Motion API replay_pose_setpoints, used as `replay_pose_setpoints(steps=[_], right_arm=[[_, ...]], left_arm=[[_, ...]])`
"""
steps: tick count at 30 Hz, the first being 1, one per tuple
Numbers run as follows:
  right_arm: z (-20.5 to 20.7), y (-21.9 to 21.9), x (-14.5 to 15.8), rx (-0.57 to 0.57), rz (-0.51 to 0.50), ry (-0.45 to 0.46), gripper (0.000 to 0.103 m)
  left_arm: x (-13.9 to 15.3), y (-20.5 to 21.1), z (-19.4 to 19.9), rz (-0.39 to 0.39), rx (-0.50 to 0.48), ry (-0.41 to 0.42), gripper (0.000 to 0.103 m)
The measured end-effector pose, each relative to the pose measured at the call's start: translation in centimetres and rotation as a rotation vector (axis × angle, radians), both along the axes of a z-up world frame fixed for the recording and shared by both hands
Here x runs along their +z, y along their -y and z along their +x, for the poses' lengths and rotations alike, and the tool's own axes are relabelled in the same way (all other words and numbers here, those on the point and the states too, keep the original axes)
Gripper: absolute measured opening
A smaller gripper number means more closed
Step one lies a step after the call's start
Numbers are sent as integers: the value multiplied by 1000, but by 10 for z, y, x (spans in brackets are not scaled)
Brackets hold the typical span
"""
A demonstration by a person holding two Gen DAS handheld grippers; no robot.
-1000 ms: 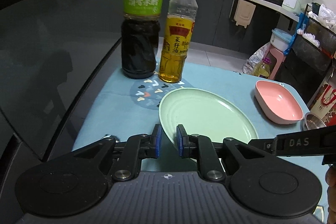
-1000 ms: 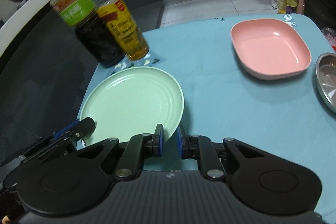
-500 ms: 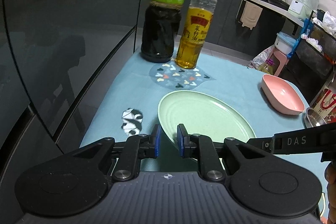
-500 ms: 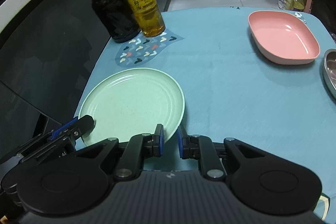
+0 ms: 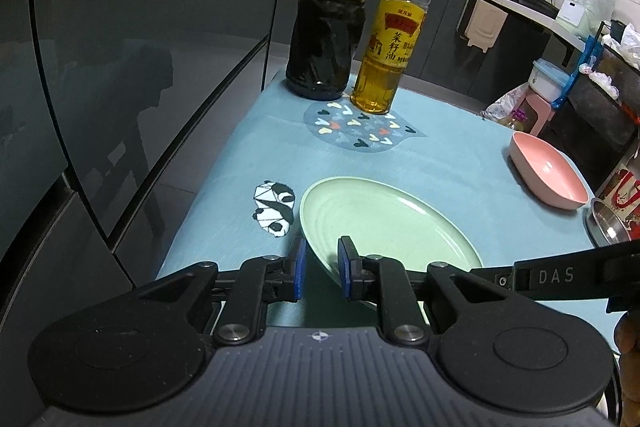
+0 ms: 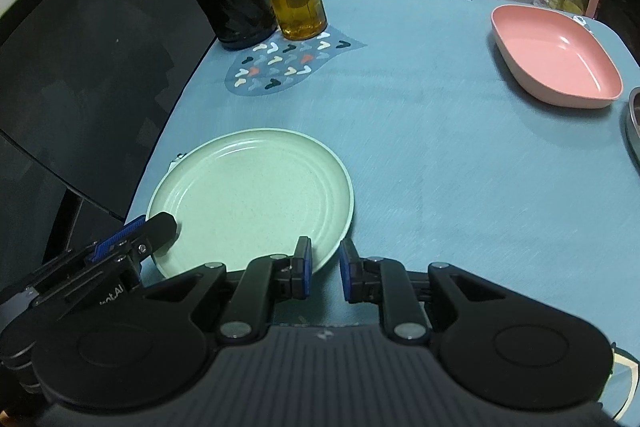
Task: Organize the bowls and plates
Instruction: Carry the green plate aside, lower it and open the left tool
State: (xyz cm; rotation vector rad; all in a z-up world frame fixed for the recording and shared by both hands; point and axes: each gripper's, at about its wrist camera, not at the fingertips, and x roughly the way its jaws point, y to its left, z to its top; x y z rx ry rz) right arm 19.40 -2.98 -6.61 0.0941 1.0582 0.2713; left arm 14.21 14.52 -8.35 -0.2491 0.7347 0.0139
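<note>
Setting: dim kitchen, dark cabinets behind a counter [image 6: 440, 147] under a blue cloth; dark vinegar bottle [image 5: 328, 27] and oil bottle [image 5: 384, 39] stand at its far corner.
Just changed: the green plate [image 6: 248, 195] has come away from the bottles, toward the near left edge. A second ago it overlapped the heart-print patch [image 5: 360, 131]; now it sits apart from it, with its far-left rim beside the panda print [image 5: 274, 205].
Left tool [image 5: 322, 267]: clenched on the plate's near-left rim, one pad inside the plate and one outside.
Right tool [image 6: 324, 267]: its jaws have just been opening. The near-right rim is against one pad, cloth shows before the other, so it reads as released.
Meaning: the plate looks set down, and this placing is nearly done once the left tool lets go.
Plate's look: round, shallow, pale green, faint rings inside, empty, apparently flat on the cloth.
Other dishes: pink bowl [image 6: 556, 63] far right, well apart. A steel bowl [image 5: 608, 227] sits at the right edge. Both are probably still to be sorted.
</note>
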Motion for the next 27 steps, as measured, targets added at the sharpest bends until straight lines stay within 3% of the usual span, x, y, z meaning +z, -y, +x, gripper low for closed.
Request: replay_pose_setpoints(steps=[12, 27], right_arm=[[-2, -4, -5, 3, -8, 0, 11], [-10, 26, 9, -40, 22, 39, 11]], left_arm=[[-16, -9, 4, -70, -15, -110, 20], [14, 3, -10, -51, 0, -43, 23]])
